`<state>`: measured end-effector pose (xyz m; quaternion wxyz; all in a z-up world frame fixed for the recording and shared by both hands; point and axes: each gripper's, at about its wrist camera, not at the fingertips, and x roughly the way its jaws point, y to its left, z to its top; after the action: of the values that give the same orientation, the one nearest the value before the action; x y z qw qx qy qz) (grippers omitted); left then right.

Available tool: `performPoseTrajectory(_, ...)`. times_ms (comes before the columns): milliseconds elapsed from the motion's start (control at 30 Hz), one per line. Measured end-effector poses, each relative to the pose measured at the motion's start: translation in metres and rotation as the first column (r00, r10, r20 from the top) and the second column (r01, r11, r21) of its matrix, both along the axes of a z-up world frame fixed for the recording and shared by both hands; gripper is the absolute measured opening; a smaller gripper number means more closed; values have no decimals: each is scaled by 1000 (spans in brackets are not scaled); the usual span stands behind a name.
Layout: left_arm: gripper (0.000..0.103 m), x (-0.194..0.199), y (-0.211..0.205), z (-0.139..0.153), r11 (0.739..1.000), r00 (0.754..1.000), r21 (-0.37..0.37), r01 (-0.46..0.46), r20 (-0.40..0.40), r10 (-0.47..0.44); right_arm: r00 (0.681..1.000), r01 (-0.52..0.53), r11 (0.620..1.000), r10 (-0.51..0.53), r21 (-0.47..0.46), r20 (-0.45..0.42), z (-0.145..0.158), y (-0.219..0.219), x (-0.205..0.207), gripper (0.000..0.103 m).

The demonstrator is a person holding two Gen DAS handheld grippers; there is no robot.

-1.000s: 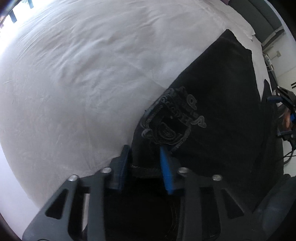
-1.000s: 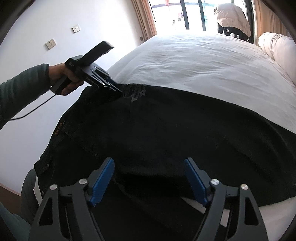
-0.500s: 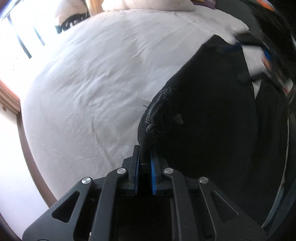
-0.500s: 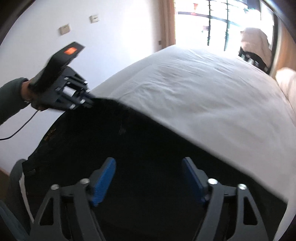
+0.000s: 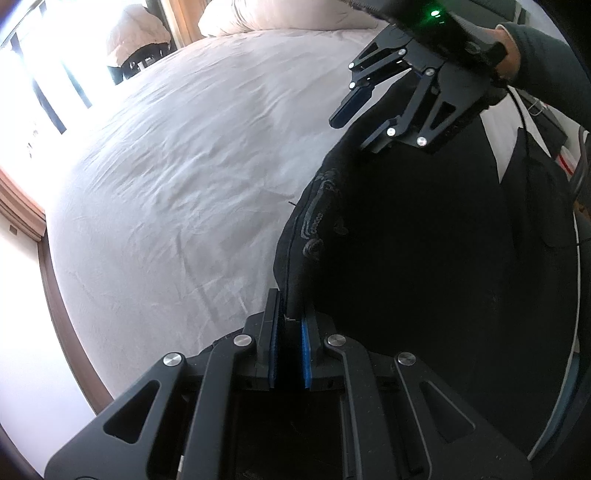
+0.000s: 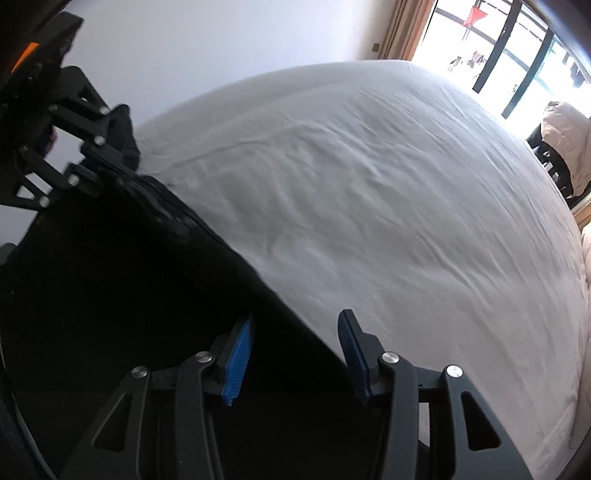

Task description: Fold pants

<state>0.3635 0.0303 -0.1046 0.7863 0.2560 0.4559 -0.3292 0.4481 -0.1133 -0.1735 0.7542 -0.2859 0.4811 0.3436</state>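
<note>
The left gripper (image 5: 289, 325) has its blue-padded jaws pressed together on a bunched corner of the black pants (image 5: 424, 240), the cloth rising out of the pinch in a narrow ridge that carries a pale printed design. To the left of that ridge lies the wrinkled white bed sheet (image 5: 177, 177), running back to a pillow (image 5: 280, 18) at the head of the bed and a bright window (image 5: 44, 74) beyond. The pants spread dark across the right part of the left wrist view, lifted along their upper edge. Farther right and higher, the right gripper (image 5: 364, 110) stands with its jaws wide apart at that upper edge of the cloth, gripping nothing; its own camera shows the pants' edge passing between the separated blue pads (image 6: 238, 360) without being pinched. In that view the pants (image 6: 110, 277) fill the left side and the sheet (image 6: 388, 203) the right.
</note>
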Motion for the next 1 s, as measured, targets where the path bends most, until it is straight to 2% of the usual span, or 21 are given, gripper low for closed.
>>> performPoseTrajectory(167, 7, -3, 0, 0, 1000, 1000, 3, 13, 9, -13, 999, -13, 999, 11, -49, -41, -8, -11, 11, 50)
performPoseTrajectory(300, 7, -9, -3, 2, 1000, 998, 0, 20, 53, -20, 997, -42, 994, 35, -100, -73, -20, -6, 17, 50)
performPoseTrajectory(567, 6, -25, -5, 4, 999, 994, 10, 48, 101, -49, 989, -97, 990, 84, -104, -125, -26, 0, 23, 49)
performPoseTrajectory(633, 6, -27, -3, 6, 999, 994, 0, 51, 97, -50, 983, -125, 986, 108, -108, -151, -29, 5, 22, 32)
performPoseTrajectory(767, 6, -28, -1, 6, 999, 994, -5, 47, 98, -47, 976, -154, 984, 137, -93, -167, -28, 11, 17, 11)
performPoseTrajectory(1000, 6, -32, -2, 8, 999, 994, -11, 40, 104, -39, 989, -110, 992, 103, -55, -110, -16, 11, 4, 6)
